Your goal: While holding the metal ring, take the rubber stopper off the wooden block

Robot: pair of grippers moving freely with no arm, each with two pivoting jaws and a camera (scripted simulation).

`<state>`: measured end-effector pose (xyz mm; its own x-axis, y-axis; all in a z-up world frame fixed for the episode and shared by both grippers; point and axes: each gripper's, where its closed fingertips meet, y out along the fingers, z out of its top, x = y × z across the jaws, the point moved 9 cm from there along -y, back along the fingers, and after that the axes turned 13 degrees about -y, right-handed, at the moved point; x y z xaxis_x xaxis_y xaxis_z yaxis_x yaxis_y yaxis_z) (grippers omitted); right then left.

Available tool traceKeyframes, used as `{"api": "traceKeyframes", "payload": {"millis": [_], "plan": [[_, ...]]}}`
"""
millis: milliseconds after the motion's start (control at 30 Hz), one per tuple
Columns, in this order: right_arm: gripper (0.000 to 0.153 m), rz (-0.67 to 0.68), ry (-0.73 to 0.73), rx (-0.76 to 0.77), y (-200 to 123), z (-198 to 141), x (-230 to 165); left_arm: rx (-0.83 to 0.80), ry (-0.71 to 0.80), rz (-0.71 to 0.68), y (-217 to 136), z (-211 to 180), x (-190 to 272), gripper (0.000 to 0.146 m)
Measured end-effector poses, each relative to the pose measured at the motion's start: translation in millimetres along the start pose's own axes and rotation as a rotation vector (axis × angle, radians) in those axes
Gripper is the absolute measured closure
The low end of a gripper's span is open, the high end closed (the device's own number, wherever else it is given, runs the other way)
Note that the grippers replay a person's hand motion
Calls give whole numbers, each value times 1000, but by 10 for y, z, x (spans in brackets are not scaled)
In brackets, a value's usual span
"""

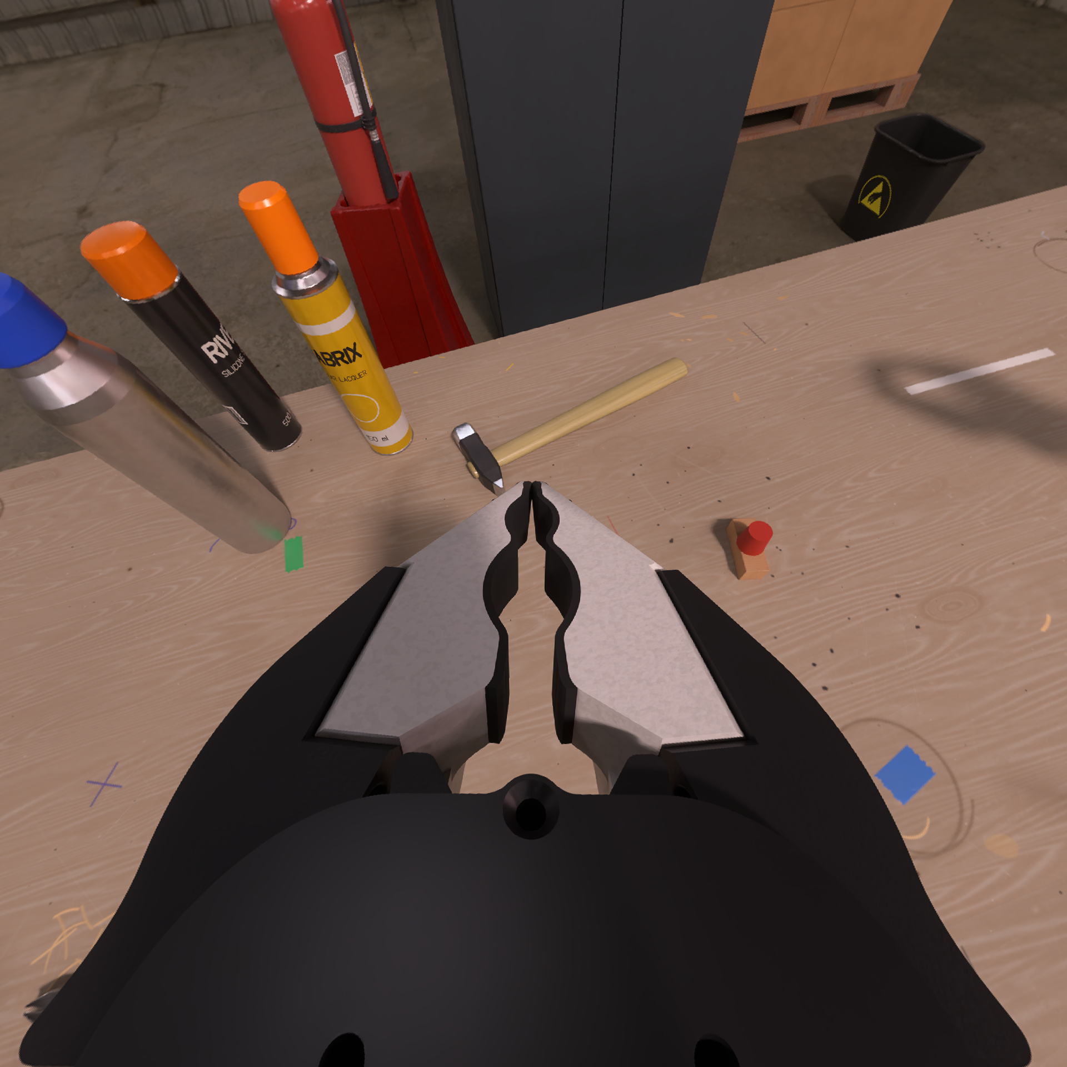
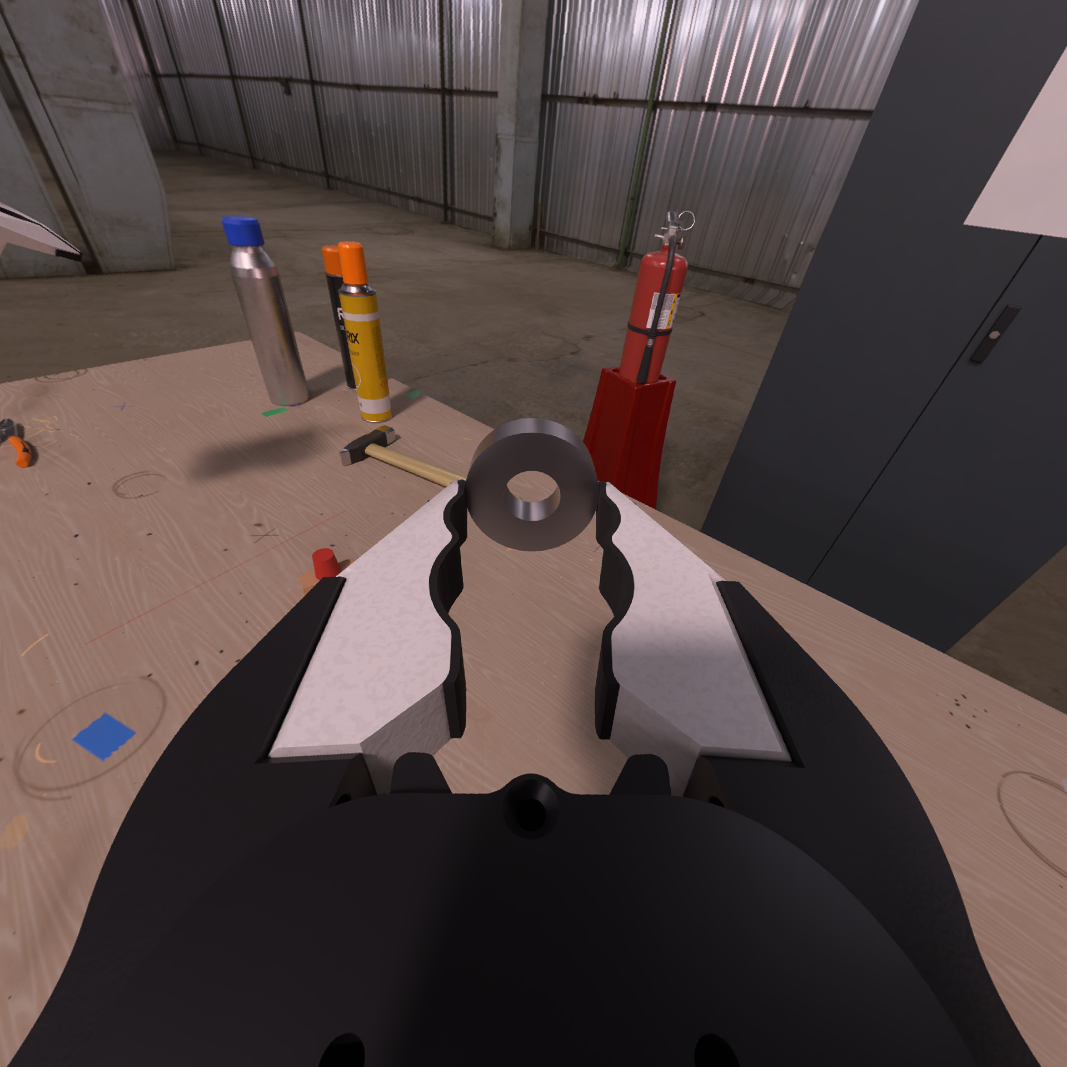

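My right gripper [image 2: 531, 491] is shut on the grey metal ring [image 2: 569, 519], held upright between its fingertips above the table, hole facing the camera. The red rubber stopper [image 1: 754, 536] stands on the small wooden block [image 1: 750, 566] to the right of my left gripper. In the right wrist view the stopper [image 2: 324, 561] and block [image 2: 309, 580] sit just left of the right gripper's left finger, partly hidden by it. My left gripper [image 1: 531, 488] is shut and empty above the table, its tips near the hammer's head.
A hammer [image 1: 577, 416] lies on the wooden table [image 1: 866, 606] ahead of the left gripper. Three spray cans [image 1: 340, 346] stand at the far left edge. A red fire extinguisher [image 2: 652, 312] and a dark cabinet [image 1: 606, 144] stand beyond the table. Orange-handled pliers [image 2: 20, 447] lie far left.
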<state>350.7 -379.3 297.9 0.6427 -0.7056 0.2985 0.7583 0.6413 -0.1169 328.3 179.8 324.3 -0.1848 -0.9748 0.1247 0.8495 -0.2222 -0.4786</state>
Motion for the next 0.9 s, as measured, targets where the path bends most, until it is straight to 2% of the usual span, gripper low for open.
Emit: {"api": "traceKeyframes", "payload": {"millis": [467,667,900], "plan": [[108,-13,16,-3,-7,-40,69,9,-64,12,270,99,-67,146],[108,-21,34,-12,-3,-87,114,-26,-74,42,553,148,-116,146],[108,-34,28,-22,2,-108,134,105,-110,100,651,411,-261,146]]}}
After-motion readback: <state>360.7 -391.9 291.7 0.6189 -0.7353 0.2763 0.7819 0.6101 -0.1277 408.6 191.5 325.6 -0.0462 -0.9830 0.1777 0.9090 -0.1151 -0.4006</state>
